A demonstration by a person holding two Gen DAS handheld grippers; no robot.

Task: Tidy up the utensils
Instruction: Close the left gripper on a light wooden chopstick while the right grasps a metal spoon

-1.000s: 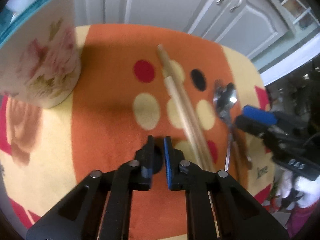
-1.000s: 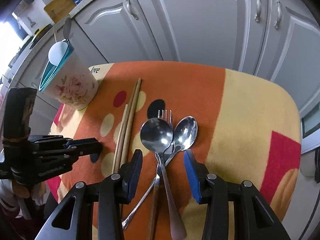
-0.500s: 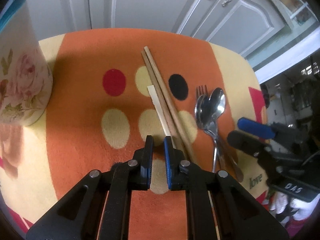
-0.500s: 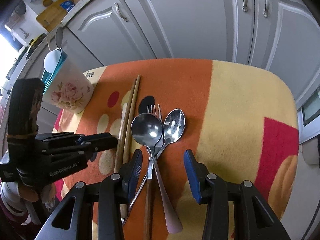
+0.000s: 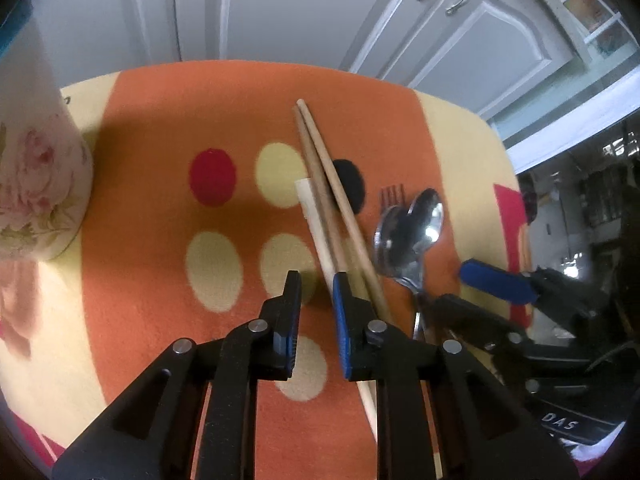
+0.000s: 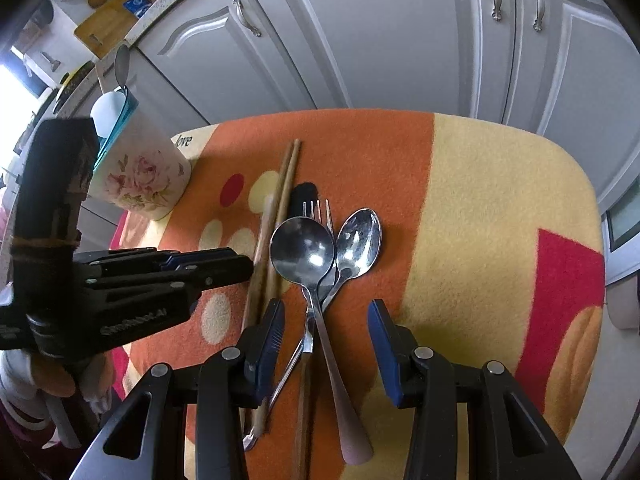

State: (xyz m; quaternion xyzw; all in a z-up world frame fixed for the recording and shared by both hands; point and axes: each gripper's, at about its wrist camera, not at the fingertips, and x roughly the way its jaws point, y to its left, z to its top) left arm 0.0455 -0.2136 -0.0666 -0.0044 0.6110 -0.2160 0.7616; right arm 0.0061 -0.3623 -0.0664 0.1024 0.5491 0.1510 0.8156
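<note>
Wooden chopsticks lie on an orange and yellow cloth. Two steel spoons and a fork lie crossed just right of them. A floral utensil cup stands at the far left. My left gripper is open a little, empty, its tips over the near part of the chopsticks; it also shows in the right wrist view. My right gripper is open wide above the spoon handles, empty; it shows in the left wrist view.
Grey kitchen cabinet doors stand behind the table. A wooden cutting board rests on the counter at the upper left. The cloth's yellow and red part lies to the right of the utensils.
My left gripper has moved right towards the chopsticks and its jaws have opened from nearly shut. My right gripper has drawn back a little from the spoons, still open.
</note>
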